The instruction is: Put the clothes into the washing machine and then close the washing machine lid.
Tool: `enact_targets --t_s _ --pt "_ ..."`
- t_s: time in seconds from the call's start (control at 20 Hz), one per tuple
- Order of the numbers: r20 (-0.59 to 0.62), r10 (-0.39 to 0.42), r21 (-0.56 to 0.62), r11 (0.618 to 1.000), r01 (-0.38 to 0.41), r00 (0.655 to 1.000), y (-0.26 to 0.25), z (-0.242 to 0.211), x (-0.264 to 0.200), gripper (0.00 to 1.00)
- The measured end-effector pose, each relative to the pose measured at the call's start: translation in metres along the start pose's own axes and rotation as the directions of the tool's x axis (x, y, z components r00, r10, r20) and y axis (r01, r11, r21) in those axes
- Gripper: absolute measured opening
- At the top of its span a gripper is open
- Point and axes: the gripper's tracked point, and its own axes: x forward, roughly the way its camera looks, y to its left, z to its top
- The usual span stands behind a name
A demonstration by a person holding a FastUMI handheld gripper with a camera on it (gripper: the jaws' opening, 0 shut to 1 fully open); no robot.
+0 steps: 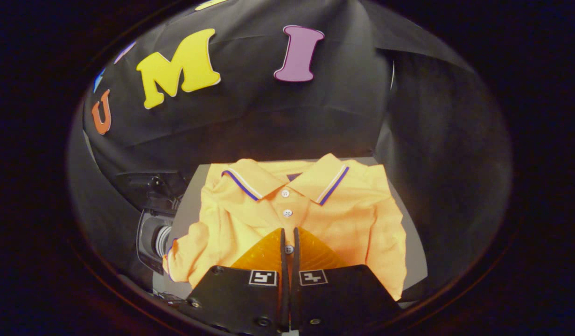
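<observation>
At lower centre of the frame, the claw (290,242) was nearly clenched, grasping nothing, over the shirt (311,210), whose collar pointed away along the bench (187,210).

Shirt (287,210) covers table (187,210) — fingers (283,242) nearly closed above.

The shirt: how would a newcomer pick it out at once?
On the grey table before the black cloth wall lies a folded orange polo shirt, just ahead of and under the nearly closed tongs. Its collar with white and blue stripes and its white buttons mark it.
</observation>
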Motion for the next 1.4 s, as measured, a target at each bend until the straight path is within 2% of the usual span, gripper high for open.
enact_targets --t_s 0.2,0.55,0.95,1.4 --pt "0.036 0.013 -0.008 1.000 -0.012 0.999 0.006 0.026 -0.029 0.04" --pt "0.080 0.035 -0.062 0.998 -0.030 0.996 0.027 0.043 -0.047 0.04" --pt "0.149 0.179 -0.126 0.979 -0.161 0.973 0.106 0.082 -0.081 0.04" --pt "0.138 0.372 -0.267 0.906 -0.328 0.918 0.237 0.095 -0.098 0.04"
